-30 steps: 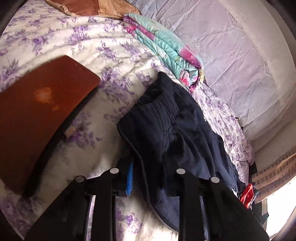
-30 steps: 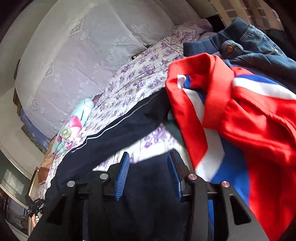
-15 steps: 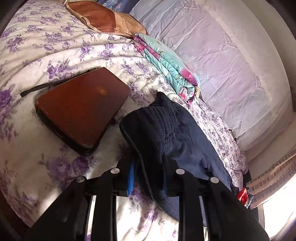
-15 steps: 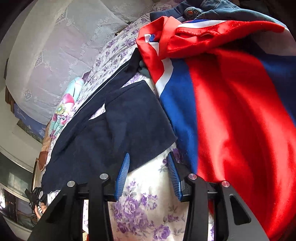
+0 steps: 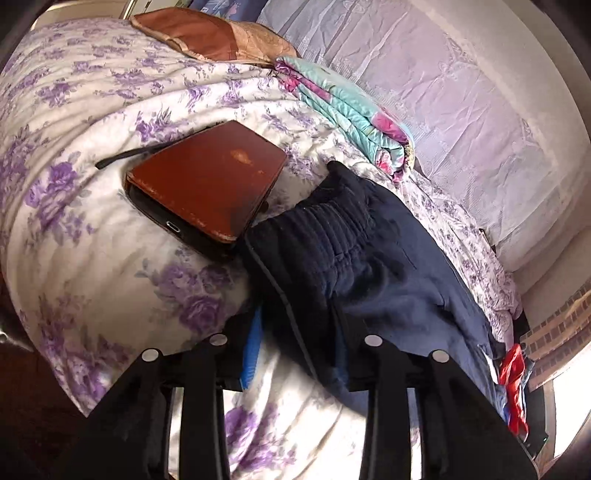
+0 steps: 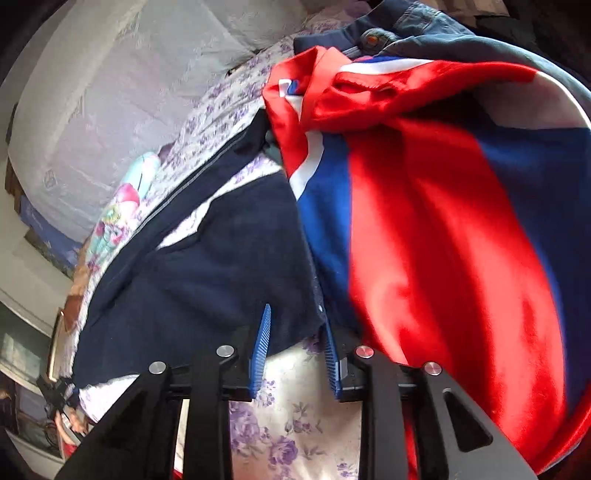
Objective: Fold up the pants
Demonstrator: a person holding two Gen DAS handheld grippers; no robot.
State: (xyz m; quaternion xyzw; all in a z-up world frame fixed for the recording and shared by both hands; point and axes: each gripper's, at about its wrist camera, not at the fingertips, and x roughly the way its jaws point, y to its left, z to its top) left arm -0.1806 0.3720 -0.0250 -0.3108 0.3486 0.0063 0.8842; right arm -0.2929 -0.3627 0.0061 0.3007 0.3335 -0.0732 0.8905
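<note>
Dark navy pants (image 5: 354, 258) lie on the floral bedspread (image 5: 92, 206), elastic waistband toward the left wrist view. My left gripper (image 5: 295, 343) is open, its jaws either side of the waistband's corner edge, the fabric lying between them. In the right wrist view the pants' leg end (image 6: 221, 266) lies flat on the bed. My right gripper (image 6: 295, 350) is open, its blue pads (image 6: 260, 347) either side of the hem corner, just at its edge.
A brown leather case (image 5: 207, 181) lies next to the waistband. A folded turquoise-pink blanket (image 5: 347, 110) and a brown pillow (image 5: 207, 33) are by the wall. A red, white and blue garment (image 6: 443, 221) over jeans (image 6: 388, 33) lies right of the leg end.
The left gripper pulled back from the brown case, with the waistband staying between its jaws. The right gripper let the leg end down onto the bed and now moves in on its hem.
</note>
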